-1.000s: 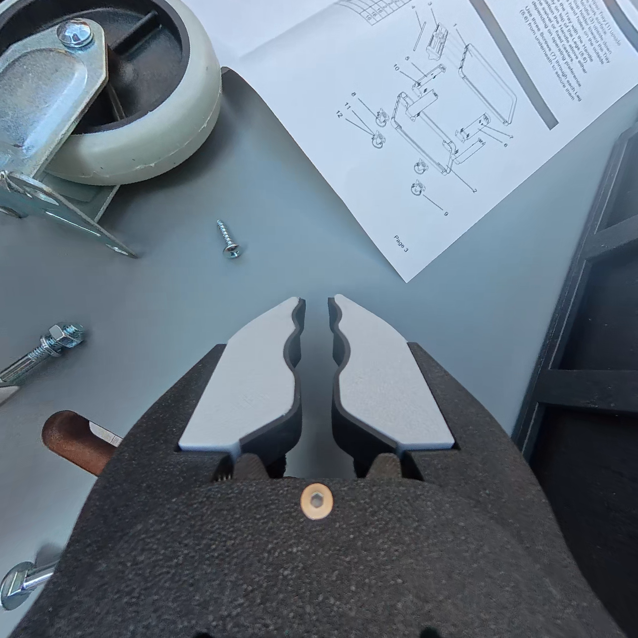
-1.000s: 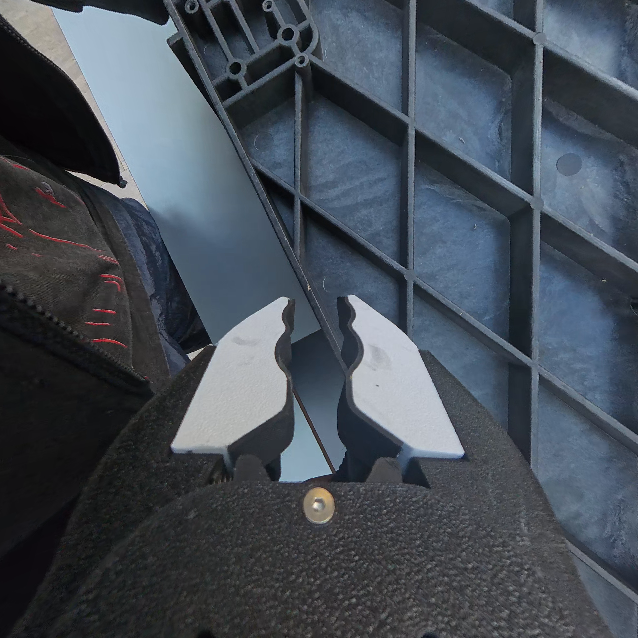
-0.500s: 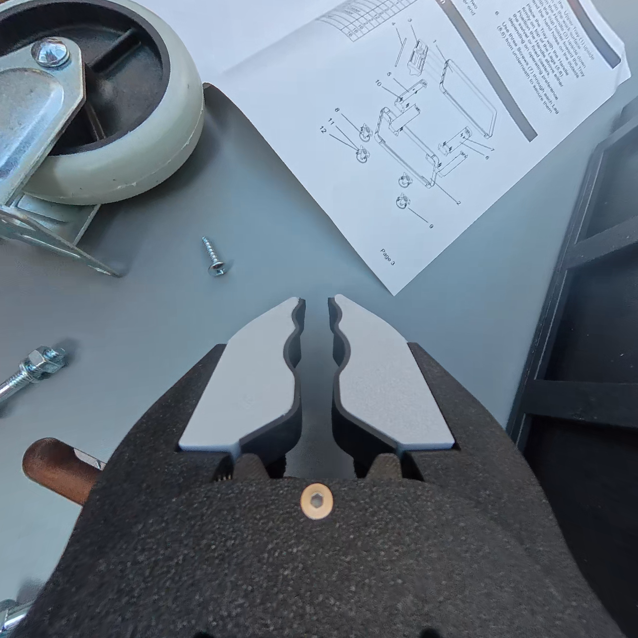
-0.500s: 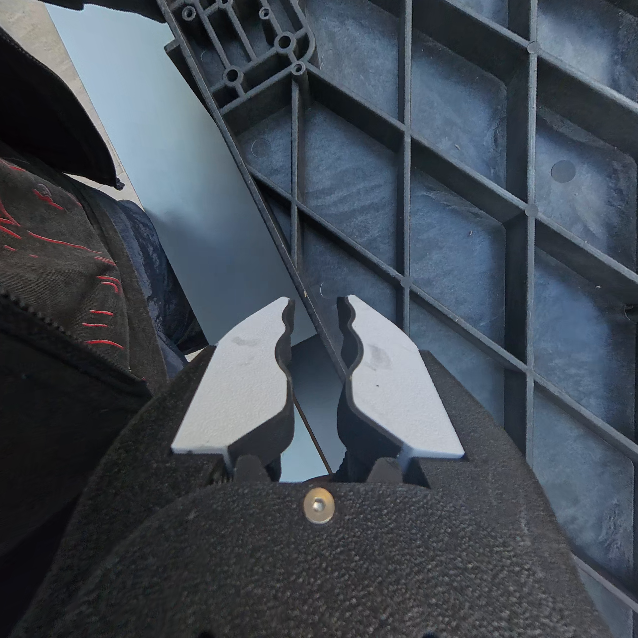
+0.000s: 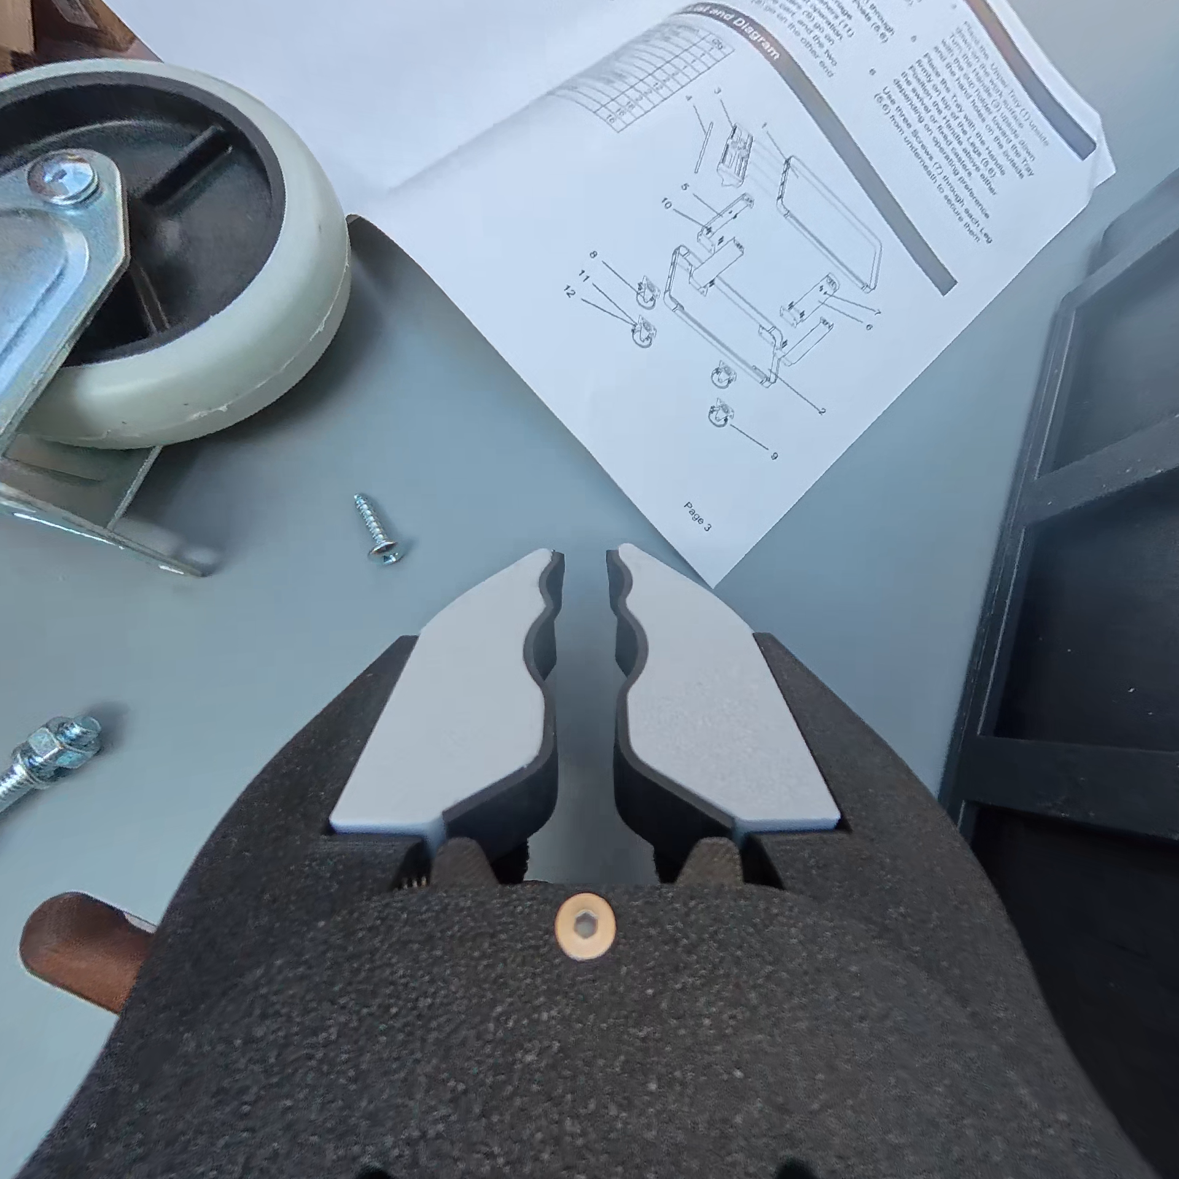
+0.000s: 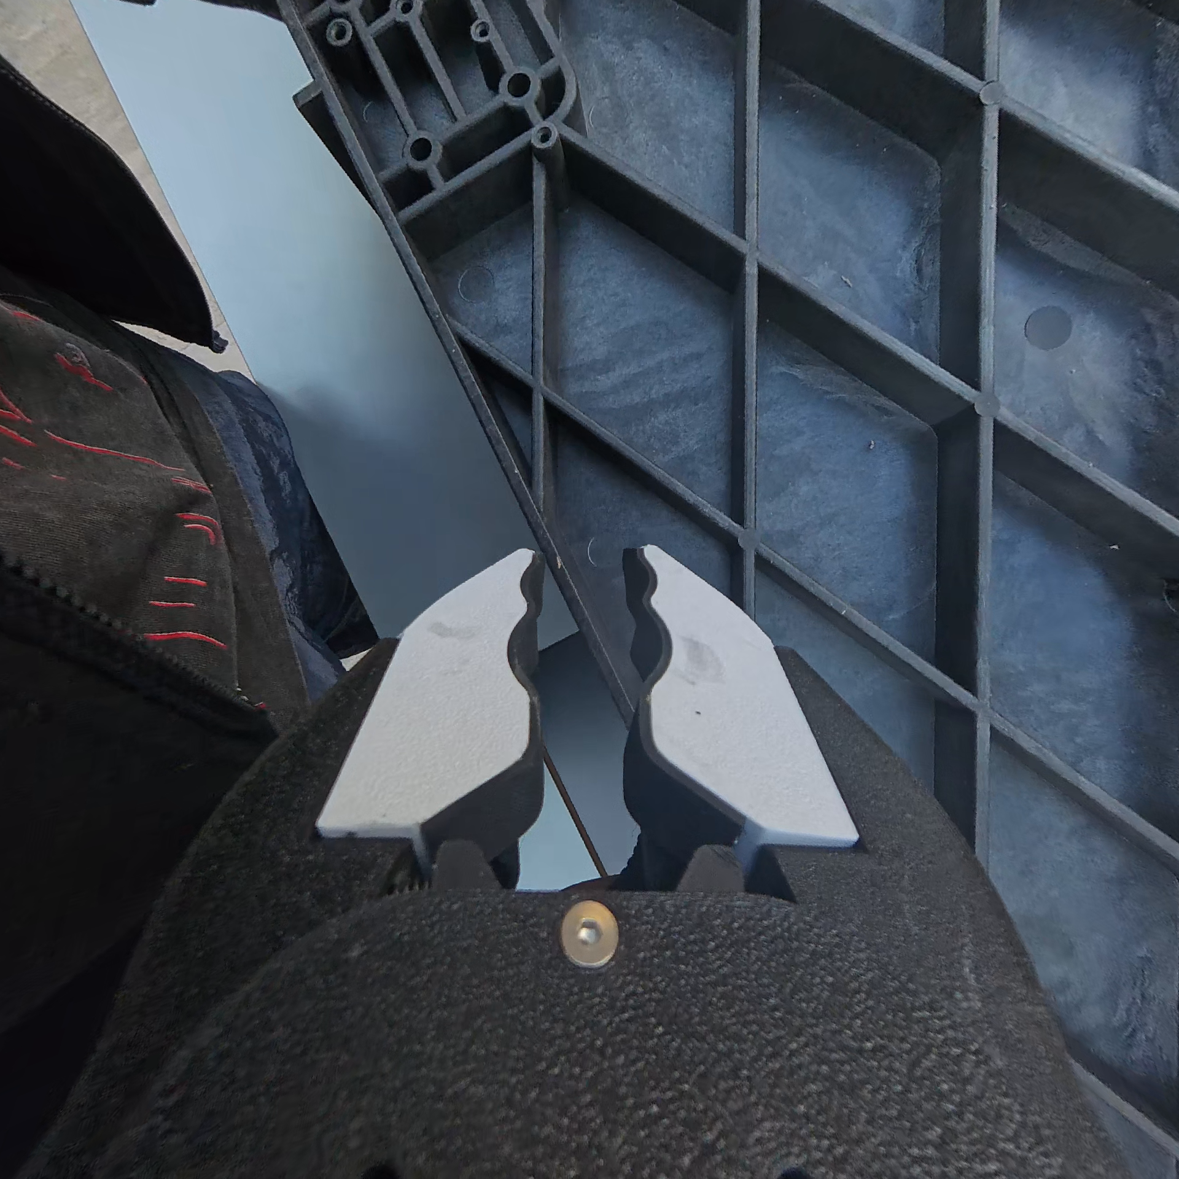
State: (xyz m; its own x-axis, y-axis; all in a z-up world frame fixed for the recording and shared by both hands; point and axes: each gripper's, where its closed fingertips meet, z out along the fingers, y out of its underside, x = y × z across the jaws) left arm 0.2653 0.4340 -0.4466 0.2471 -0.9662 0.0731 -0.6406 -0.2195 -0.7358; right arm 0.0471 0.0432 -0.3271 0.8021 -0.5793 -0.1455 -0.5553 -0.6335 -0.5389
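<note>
**Hardware and paper on a grey counter**

A caster wheel lies on its side on the grey counter, a small screw just beside its mounting plate. A bolt with nut lies near the left edge. A printed instruction sheet lies beside a black ribbed plastic panel.

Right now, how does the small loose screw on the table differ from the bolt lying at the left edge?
The small screw is short, with a pointed tip and a flat cross-slot head; the bolt is thicker, carries a hex nut, and runs out of the picture. The small screw lies just ahead of the left gripper; the bolt lies farther off to its side. Both are silvery, loose and flat on the grey table.
</note>
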